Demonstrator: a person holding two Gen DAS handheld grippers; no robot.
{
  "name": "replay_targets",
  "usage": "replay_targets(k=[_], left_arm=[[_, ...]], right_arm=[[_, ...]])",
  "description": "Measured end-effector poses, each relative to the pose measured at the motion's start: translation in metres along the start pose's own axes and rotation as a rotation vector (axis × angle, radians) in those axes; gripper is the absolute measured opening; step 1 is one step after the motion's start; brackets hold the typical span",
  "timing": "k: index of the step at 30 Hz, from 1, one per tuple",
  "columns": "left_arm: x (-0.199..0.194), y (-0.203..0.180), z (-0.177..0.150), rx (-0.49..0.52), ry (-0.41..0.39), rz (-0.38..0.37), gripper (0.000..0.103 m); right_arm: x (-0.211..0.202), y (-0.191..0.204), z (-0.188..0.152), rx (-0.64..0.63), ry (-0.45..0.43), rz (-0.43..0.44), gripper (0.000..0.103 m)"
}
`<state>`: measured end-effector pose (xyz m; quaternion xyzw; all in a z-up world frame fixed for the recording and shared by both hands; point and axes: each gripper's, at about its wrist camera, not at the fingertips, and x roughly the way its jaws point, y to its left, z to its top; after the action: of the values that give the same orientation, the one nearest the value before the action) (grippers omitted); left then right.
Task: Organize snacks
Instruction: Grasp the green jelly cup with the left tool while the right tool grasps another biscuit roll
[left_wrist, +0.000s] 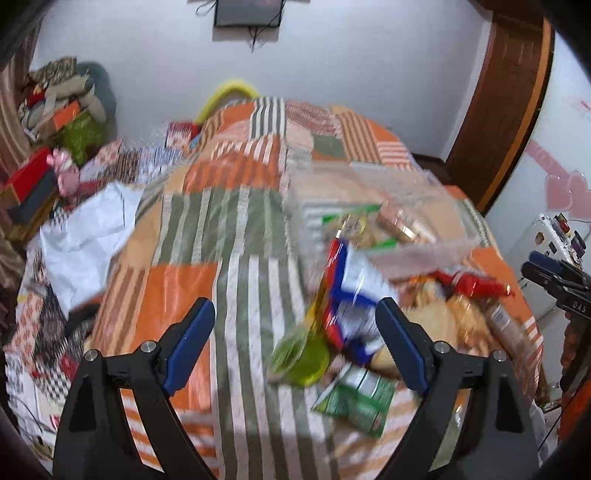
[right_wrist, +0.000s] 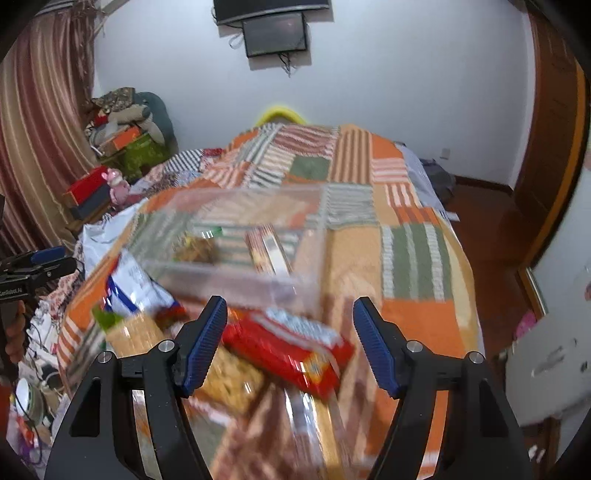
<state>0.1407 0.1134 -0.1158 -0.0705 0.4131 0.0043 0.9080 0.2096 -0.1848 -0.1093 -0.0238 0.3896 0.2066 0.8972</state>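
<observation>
A clear plastic box (right_wrist: 240, 236) (left_wrist: 388, 206) stands on the patchwork bedspread (right_wrist: 417, 258) with a few snack packs inside. Loose snacks lie in front of it: a red pack (right_wrist: 288, 350), a white and blue bag (left_wrist: 354, 291) (right_wrist: 133, 284), a yellow-green pack (left_wrist: 301, 354), a green pack (left_wrist: 354, 402) and biscuit packs (right_wrist: 229, 380). My left gripper (left_wrist: 295, 314) is open, above the bed beside the white and blue bag. My right gripper (right_wrist: 290, 314) is open, above the red pack. Both views are motion-blurred.
Boxes and clothes (right_wrist: 122, 125) are piled by the curtain (right_wrist: 44, 122) at the left. A white sheet (left_wrist: 85, 236) lies at the bed's left side. A wooden door (right_wrist: 550, 122) and floor are at the right. A screen (right_wrist: 275, 33) hangs on the far wall.
</observation>
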Motion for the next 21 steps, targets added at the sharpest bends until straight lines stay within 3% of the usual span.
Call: replay_targets(k=[8, 16, 21], left_arm=[[0.021, 0.010, -0.041, -0.011, 0.082, 0.012, 0.089], [0.052, 0.007, -0.053, -0.020, 0.132, -0.002, 0.089], [0.069, 0.001, -0.051, -0.008, 0.146, -0.012, 0.078]], right_arm=[[0.006, -0.013, -0.050, 0.060, 0.104, -0.038, 0.070], [0.029, -0.024, -0.074, 0.095, 0.201, -0.032, 0.069], [0.028, -0.024, -0.076, 0.075, 0.195, -0.044, 0.063]])
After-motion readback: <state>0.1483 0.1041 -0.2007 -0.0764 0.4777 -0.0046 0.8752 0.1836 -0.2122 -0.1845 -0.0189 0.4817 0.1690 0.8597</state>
